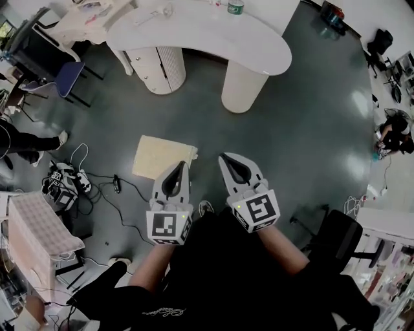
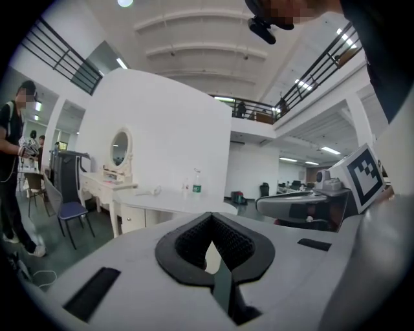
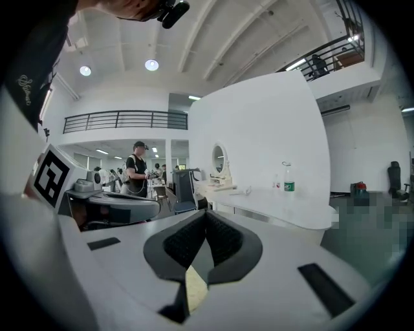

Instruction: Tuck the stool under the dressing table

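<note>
In the head view, the white curved dressing table point(image 1: 259, 45) stands at the top, on a drawer pedestal point(image 1: 155, 68) and a round leg point(image 1: 244, 87). The cream square stool point(image 1: 162, 157) sits on the dark floor in front of it, apart from the table. My left gripper point(image 1: 185, 165) is shut and empty, its tip over the stool's right edge. My right gripper point(image 1: 223, 157) is shut and empty, just right of the stool. Both gripper views look level at the table point(image 2: 174, 200) point(image 3: 278, 207), with a sliver of cream stool point(image 3: 194, 284) showing below the right jaws.
A bottle point(image 1: 235, 8) stands on the table top. A blue chair point(image 1: 68, 77) and a second vanity with an oval mirror point(image 2: 119, 152) stand at the left. Cables point(image 1: 97, 184) lie left of the stool. A person point(image 1: 26, 142) stands far left; a black chair point(image 1: 339, 236) is at right.
</note>
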{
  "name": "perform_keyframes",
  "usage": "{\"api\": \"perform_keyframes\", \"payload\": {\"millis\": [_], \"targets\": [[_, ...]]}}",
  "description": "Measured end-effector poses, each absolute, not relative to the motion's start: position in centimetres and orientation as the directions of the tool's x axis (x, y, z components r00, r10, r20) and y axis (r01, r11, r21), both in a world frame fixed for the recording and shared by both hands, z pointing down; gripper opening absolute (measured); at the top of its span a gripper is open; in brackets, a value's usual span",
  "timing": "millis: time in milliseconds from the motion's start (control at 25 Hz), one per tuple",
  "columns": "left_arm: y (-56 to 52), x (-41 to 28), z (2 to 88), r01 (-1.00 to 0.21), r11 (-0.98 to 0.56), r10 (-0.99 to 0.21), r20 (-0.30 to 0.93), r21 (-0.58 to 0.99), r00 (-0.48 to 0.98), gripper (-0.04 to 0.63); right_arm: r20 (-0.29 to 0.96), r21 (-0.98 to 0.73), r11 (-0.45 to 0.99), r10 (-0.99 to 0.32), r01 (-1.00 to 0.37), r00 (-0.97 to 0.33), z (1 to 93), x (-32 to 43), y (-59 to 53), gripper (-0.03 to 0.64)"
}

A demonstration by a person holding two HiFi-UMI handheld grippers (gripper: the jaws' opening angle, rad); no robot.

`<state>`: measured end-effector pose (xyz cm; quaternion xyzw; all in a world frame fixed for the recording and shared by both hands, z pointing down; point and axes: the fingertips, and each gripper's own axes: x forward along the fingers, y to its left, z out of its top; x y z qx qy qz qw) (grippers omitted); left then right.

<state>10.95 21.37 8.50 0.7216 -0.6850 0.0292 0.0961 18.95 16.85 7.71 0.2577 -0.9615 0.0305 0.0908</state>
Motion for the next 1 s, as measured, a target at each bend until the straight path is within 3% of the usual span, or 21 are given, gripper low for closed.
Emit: {"api": "perform_keyframes", "payload": {"millis": [1000], "targets": [[18.3, 0.9, 11.2, -0.925, 0.373, -0.879, 0.346, 0.068, -0.329, 0.005, 0.23, -0.098, 0.995, -0.008, -0.031, -0.973, 11.0, 5.8, 10.4, 0.006]]}}
